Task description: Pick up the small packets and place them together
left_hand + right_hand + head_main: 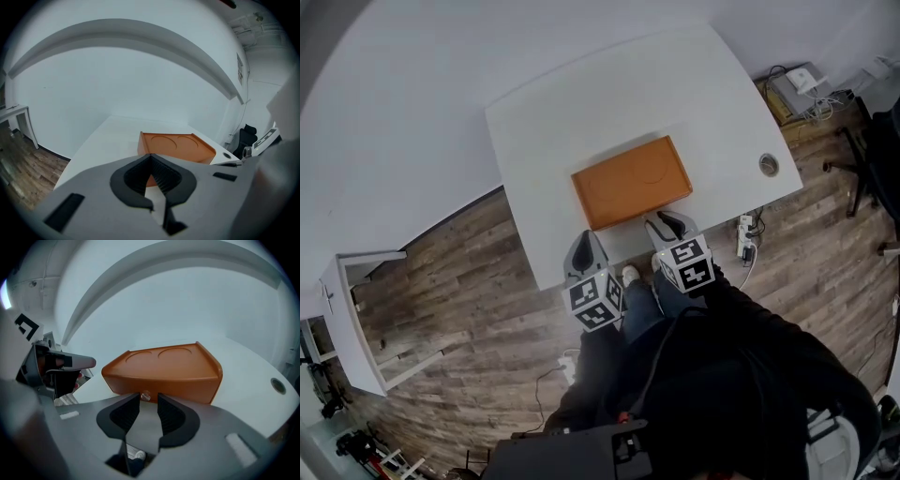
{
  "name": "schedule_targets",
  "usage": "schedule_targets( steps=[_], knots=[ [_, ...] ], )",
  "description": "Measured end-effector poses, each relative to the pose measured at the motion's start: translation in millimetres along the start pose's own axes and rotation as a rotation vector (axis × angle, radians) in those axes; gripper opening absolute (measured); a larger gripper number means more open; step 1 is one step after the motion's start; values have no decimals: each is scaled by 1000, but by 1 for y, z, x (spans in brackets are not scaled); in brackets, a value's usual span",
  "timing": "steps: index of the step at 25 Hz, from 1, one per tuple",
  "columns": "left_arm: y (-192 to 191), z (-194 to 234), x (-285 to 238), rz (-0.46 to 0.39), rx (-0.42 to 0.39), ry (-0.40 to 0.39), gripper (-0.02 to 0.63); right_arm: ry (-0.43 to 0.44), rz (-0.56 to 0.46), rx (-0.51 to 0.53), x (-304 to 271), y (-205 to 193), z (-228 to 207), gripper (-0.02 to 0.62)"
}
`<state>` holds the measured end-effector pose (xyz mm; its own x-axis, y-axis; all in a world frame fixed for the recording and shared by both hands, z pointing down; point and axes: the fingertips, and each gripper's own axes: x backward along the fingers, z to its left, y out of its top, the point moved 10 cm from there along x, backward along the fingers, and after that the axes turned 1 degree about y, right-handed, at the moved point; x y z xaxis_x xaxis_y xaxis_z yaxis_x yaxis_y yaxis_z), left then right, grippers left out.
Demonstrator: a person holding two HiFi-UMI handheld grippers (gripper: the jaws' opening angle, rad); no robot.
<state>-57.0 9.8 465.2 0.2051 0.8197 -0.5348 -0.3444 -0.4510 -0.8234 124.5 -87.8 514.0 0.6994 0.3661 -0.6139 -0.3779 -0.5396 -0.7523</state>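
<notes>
Sitting by the near edge of the white bench (581, 112): one closed orange rectangular box (631, 181), two circles moulded in its lid. The left tool (151, 157) is pressed together at its tips, empty. The right tool (149, 401) stands slightly spread, nothing between, just short of the box's small front knob (146, 395). No small packets visible; perhaps inside. Judged: nothing gathered yet, box opening likely first.
</notes>
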Motion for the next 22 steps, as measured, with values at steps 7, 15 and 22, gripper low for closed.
schedule_targets(
  steps=[7, 15, 22],
  knots=[
    [8, 16, -21, 73, -62, -32, -3, -41, 18, -16, -17, -4, 10, 109],
    [16, 30, -44, 120, -107, -128, -3, -140, 26, -29, -26, -3, 19, 109],
    [23, 25, -46, 103, -266, -194, -3, -229, 40, -3, -29, -1, 26, 77]
  ],
)
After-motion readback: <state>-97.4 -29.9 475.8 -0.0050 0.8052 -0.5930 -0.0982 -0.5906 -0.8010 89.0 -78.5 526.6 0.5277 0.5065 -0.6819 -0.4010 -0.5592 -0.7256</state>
